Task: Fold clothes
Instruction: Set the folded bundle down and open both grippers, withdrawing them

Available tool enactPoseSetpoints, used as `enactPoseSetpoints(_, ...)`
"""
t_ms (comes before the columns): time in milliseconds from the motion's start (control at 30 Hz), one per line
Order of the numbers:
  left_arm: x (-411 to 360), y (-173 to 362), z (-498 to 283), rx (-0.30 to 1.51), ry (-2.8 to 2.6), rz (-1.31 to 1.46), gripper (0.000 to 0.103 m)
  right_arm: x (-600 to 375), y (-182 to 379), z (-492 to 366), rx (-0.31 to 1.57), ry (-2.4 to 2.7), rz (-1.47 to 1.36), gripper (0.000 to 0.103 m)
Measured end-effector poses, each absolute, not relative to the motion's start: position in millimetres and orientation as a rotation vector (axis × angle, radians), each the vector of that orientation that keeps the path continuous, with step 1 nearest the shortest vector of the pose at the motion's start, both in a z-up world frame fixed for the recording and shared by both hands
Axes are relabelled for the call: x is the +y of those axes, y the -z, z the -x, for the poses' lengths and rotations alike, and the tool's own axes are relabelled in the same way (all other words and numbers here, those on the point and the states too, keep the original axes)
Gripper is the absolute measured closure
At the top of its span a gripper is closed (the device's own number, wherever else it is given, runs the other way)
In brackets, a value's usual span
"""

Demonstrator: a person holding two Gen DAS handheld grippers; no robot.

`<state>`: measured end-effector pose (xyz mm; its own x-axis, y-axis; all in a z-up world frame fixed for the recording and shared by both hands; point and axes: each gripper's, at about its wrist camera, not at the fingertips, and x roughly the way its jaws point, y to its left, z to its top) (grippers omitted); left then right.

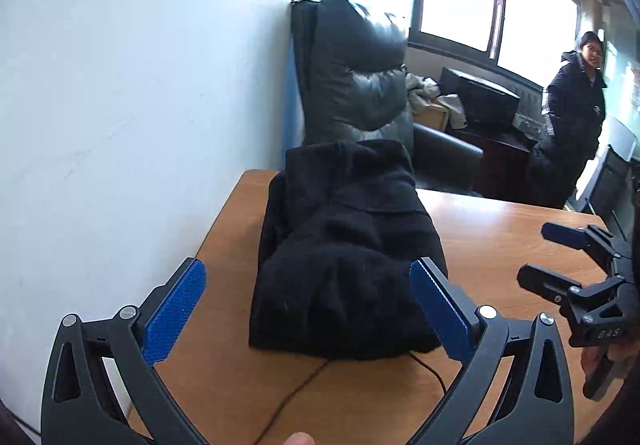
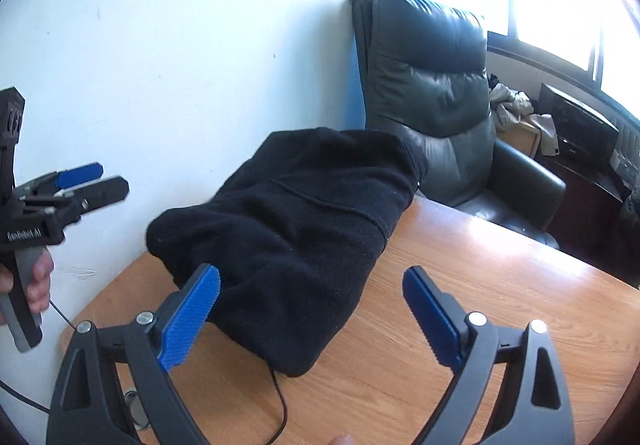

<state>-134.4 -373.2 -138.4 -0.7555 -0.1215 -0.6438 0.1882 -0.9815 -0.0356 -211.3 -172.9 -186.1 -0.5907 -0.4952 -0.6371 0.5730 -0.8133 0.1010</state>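
Note:
A black fleece garment (image 1: 344, 245) lies folded in a thick bundle on the wooden table (image 1: 500, 241); it also shows in the right wrist view (image 2: 296, 229). My left gripper (image 1: 308, 305) is open and empty, its blue pads either side of the bundle's near end, above the table. My right gripper (image 2: 312, 309) is open and empty, just in front of the bundle's near right corner. The right gripper shows in the left wrist view (image 1: 548, 257) at the right edge, and the left gripper shows in the right wrist view (image 2: 100, 181) at the left.
A black leather armchair (image 1: 360, 85) stands behind the table against the white wall (image 1: 140, 85). A thin black cable (image 1: 304, 381) runs across the table under the bundle. A person in a dark coat (image 1: 568, 125) stands at the far right by the windows. A cluttered sideboard (image 1: 480, 105) is behind.

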Motion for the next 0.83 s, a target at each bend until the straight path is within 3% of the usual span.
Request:
enactPoseSetpoints(167, -332.4, 125.5, 86.1, 0.262, 2.494, -1.155, 0.0, -146.0, 127.2, 158.9, 0.217, 2.369, -0.923, 0.004)
enactPoseSetpoints(467, -243.3, 78.7, 19.5, 0.229, 2.366, -1.13, 0.0, -69.5, 40.6, 63.9, 0.332, 2.346, -0.841, 0.004)
enactPoseSetpoints(833, -212.5, 27.8, -15.3, 0.202, 2.426, -1.033, 0.0, -41.2, 8.4, 28.1, 0.264, 2.351, -0.842, 0.004)
